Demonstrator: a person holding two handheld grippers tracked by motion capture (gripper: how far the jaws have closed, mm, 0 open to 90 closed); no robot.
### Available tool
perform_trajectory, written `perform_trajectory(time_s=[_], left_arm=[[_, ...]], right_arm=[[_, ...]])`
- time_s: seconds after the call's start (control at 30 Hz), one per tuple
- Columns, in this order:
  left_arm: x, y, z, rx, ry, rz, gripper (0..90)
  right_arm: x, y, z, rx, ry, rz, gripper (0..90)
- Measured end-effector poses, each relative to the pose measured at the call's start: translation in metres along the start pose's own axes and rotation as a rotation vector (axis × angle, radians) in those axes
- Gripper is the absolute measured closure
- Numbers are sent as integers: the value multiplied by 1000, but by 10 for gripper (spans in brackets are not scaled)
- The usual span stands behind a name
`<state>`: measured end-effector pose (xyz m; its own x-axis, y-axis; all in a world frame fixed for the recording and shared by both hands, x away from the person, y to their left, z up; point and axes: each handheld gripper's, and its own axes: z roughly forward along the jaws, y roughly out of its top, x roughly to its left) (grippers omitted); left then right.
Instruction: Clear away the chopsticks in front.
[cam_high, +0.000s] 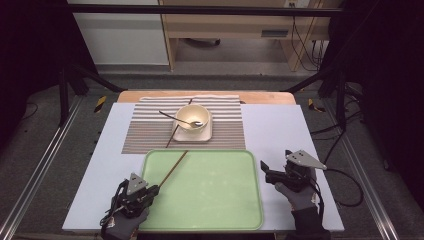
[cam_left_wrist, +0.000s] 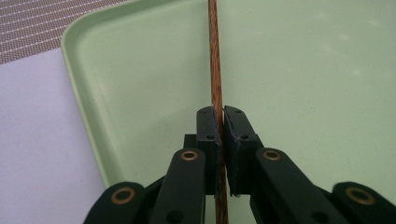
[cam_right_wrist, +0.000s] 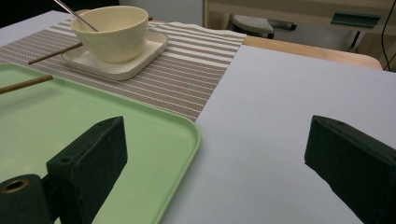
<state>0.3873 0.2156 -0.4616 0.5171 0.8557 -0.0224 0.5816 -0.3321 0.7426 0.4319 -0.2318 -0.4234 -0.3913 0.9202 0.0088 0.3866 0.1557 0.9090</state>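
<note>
The left tongs (cam_high: 153, 190) pinch one end of a long brown chopstick (cam_high: 174, 168) that slants over the green tray (cam_high: 210, 220), pointing toward the bowl (cam_high: 192, 118), while the right tongs (cam_high: 264, 167) stay wide apart.

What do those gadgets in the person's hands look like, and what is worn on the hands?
Both the left gripper and the right gripper are black, with two blocky jaws on arms with brass-coloured pivots. A grey three-cornered plate tops each, and a black cable trails off. The hands wear grey gloves.
</note>
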Motion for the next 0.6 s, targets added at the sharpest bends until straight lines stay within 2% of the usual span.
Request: perform_trajectory(time_s=[0.43, 0.6], left_arm=[[-2, -3, 9, 62, 2, 37, 848], [-3, -3, 11, 63, 3, 40, 847]], right_arm=[[0, 0, 1, 4, -1, -3, 60], [0, 0, 1, 6, -2, -2, 59]])
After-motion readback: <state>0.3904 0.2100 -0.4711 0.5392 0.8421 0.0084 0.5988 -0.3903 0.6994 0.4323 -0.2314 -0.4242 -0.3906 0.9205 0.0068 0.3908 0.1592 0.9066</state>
